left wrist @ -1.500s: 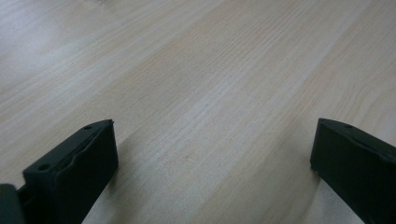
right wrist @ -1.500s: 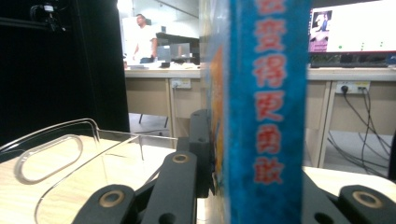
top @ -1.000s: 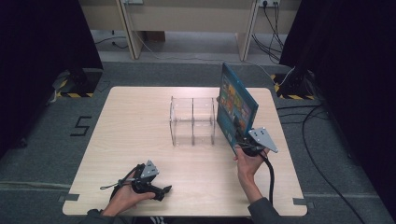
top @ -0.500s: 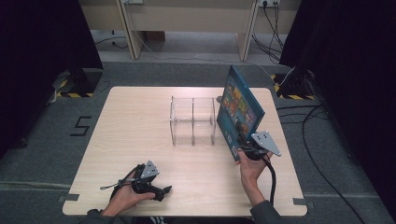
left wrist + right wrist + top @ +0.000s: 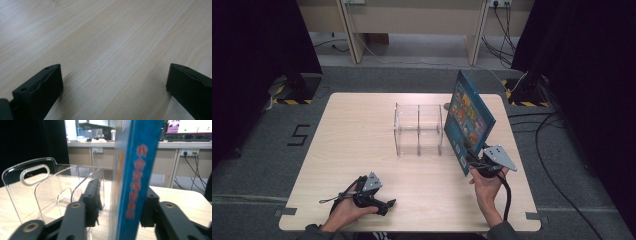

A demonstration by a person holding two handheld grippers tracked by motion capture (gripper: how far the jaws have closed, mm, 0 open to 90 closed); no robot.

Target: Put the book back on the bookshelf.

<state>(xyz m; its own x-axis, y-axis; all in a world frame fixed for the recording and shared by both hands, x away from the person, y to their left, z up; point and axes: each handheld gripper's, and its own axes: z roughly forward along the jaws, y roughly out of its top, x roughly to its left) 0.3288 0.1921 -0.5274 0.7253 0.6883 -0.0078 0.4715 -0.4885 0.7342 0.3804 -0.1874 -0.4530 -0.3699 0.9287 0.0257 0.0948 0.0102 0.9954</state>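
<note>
The book stands on edge between the jaws of the right gripper, its blue spine with red lettering facing the camera. The jaws have just been opening: in the right gripper view a gap shows between the left jaw and the cover, while the right jaw sits close against the book's other side, so the pads no longer pinch it. In the high view the book leans tilted, its lower corner by the right gripper, its picture cover turned toward the clear rack.

The rack stands just left of the jaws in the right gripper view, a see-through divider set with a handle slot in its near wall; book and rack are close, but I cannot tell if they touch.

The left gripper lies low on the table, well apart from the book, jaws spread wide with bare wood between them.

The table is pale wood with a plain grain. Around it lies grey carpet marked with a black "5". Black curtains hang at both sides; beyond the table stands a light wooden bench with wall sockets and cables trailing on the floor.
</note>
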